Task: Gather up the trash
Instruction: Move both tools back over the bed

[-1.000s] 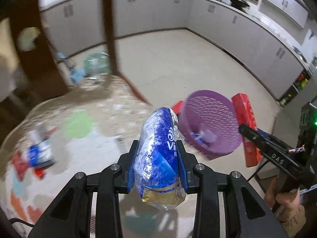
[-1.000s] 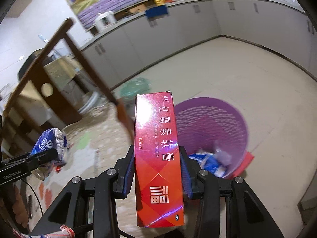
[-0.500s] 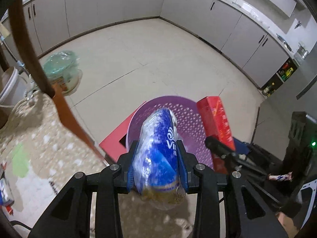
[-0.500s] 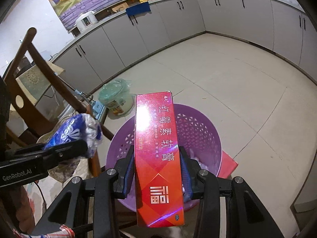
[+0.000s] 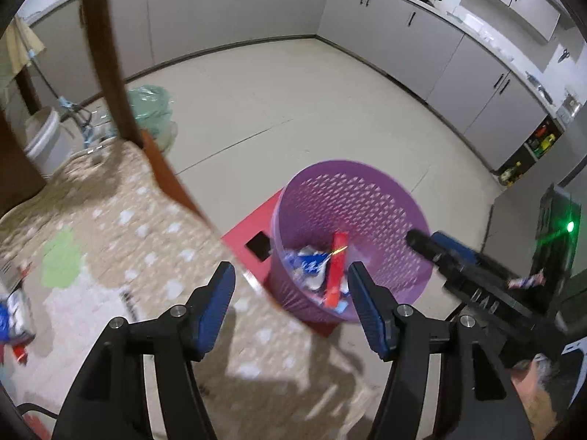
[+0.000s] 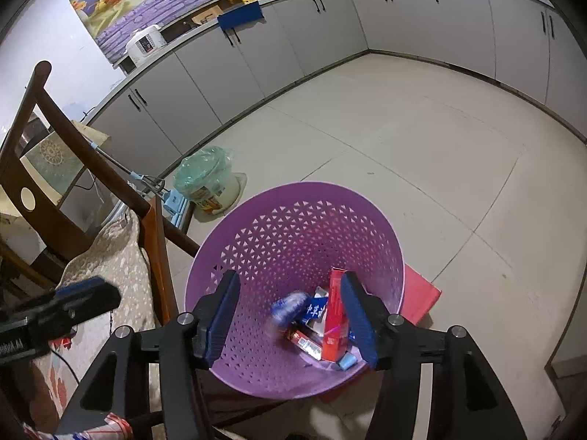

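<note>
Both grippers [image 5: 290,295] [image 6: 290,315] gaping wide with nothing held, red box [image 6: 334,317] and blue wrapper [image 6: 290,306] down in the purple basket [image 6: 256,242], could easily clip its rim and tip it swinging back to the table [image 5: 121,234] leftovers.

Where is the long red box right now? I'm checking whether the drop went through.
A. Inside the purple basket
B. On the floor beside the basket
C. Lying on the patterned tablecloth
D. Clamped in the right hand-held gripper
A: the red box stands on end among the wrappers inside the purple basket, and the right hand-held gripper is open and holds nothing.
</note>
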### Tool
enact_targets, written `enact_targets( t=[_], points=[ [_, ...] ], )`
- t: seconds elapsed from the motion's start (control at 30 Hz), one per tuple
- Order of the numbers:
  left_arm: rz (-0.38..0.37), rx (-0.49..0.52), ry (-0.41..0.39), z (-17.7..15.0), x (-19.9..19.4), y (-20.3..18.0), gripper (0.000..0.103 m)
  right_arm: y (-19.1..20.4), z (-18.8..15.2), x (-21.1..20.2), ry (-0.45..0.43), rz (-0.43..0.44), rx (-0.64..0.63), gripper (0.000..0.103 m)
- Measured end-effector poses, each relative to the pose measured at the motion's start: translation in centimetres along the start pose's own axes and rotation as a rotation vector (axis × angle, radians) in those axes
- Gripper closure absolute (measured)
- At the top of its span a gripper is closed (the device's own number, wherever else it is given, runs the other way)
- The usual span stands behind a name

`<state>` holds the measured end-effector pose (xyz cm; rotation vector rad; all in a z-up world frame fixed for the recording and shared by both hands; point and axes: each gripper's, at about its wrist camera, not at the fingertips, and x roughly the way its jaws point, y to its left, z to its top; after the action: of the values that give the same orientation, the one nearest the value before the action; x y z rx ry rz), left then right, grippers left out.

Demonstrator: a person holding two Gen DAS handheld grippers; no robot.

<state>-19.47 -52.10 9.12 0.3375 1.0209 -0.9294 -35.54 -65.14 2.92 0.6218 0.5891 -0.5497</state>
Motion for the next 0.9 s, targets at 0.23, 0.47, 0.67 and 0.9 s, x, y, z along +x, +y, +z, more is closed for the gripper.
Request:
enact_targets(
  t=[0.23,0.47,0.67,0.9],
  points=[
    [0.095,0.002,-0.023,-3.4,-3.3,1.7,0.038,1.3,-1.3,-1.9,-0.015,0.004,-0.003,0.034],
    [0.191,0.025,-0.073,-6.8,-6.9,3.3,0.036,5.2,-3.0,-3.4,-0.018,0.055,-0.055,0.023],
    [0.267,0.014,-0.095,-10.2,-9.4,5.5,0.036,10.7,-5.3,-4.3,0.004,0.078,-0.175,0.016],
    [0.325,-0.061,-0.117,-13.7,-12.4,9.2,0.036,16.2,-7.8,-4.7,0.021,0.084,-0.307,0.016]
  ],
)
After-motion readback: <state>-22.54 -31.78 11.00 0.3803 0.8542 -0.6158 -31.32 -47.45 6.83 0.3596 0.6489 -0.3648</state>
